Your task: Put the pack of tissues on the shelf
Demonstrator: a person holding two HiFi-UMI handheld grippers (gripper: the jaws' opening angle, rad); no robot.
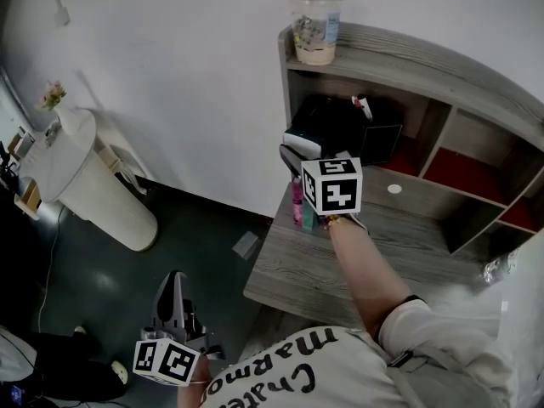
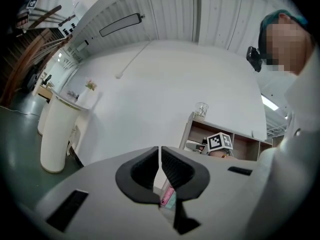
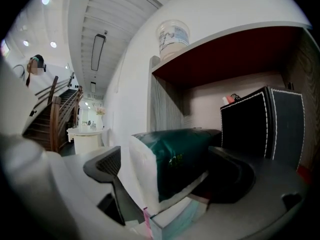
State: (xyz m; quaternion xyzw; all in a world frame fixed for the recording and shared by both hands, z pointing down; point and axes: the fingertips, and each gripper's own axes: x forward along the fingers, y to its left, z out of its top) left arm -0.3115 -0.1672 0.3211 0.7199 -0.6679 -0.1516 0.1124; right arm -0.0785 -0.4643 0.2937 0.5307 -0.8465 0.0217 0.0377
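The pack of tissues (image 1: 299,137), dark green with white ends, is clamped in my right gripper (image 1: 297,150). It hangs at the mouth of the left compartment of the grey wooden shelf (image 1: 425,66). In the right gripper view the pack (image 3: 172,156) fills the gap between the jaws of the right gripper (image 3: 167,168), with the compartment just ahead. A black box (image 3: 265,124) stands inside that compartment to the right. My left gripper (image 1: 174,289) hangs low over the floor, far from the shelf. Its jaws meet with nothing between them (image 2: 160,156).
A plastic cup (image 1: 316,28) stands on the shelf top. A pink and teal box (image 1: 302,206) sits on the desk (image 1: 289,270) under my right gripper. There is a small white disc (image 1: 394,189) further right. A white round pedestal table (image 1: 85,177) stands on the left.
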